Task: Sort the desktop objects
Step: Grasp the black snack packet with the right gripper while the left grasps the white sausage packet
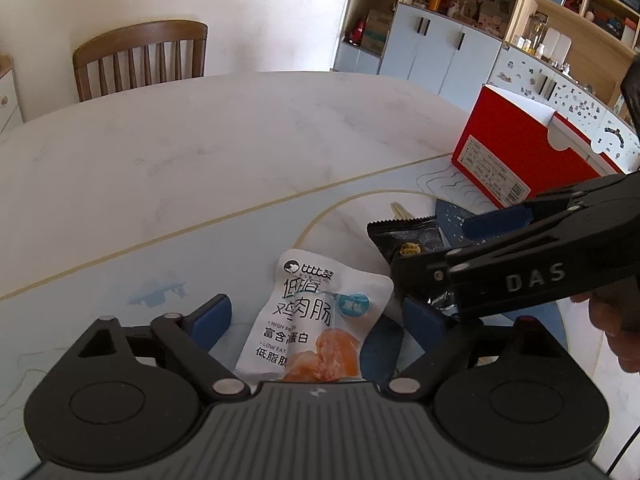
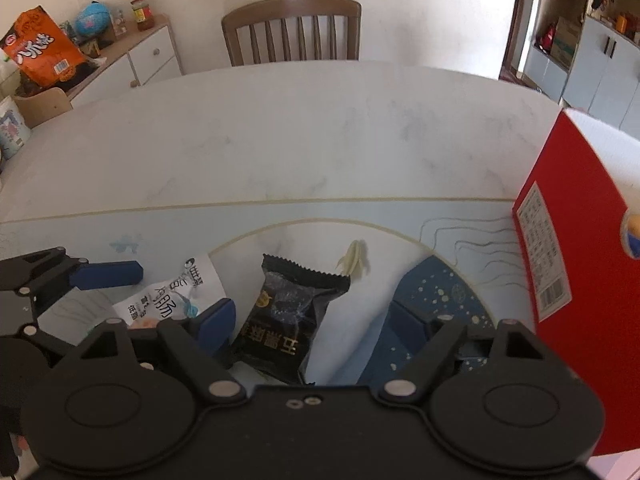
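Note:
A white chicken-sausage packet (image 1: pixel 316 320) lies on the table mat between the open blue fingers of my left gripper (image 1: pixel 320 312); it also shows in the right wrist view (image 2: pixel 168 296). A black snack packet (image 2: pixel 288 316) lies between the open fingers of my right gripper (image 2: pixel 320 324), nothing gripped. In the left wrist view the black packet (image 1: pixel 408 236) sits partly under the right gripper (image 1: pixel 448 264), which reaches in from the right. The left gripper (image 2: pixel 108 274) shows at the left of the right wrist view.
A red box (image 1: pixel 516 152) stands open at the right of the table; it also shows in the right wrist view (image 2: pixel 580 280). A small pale object (image 2: pixel 354 264) lies beyond the black packet. A wooden chair (image 1: pixel 140 60) stands behind the table. A sideboard (image 2: pixel 120 56) with clutter is at the left.

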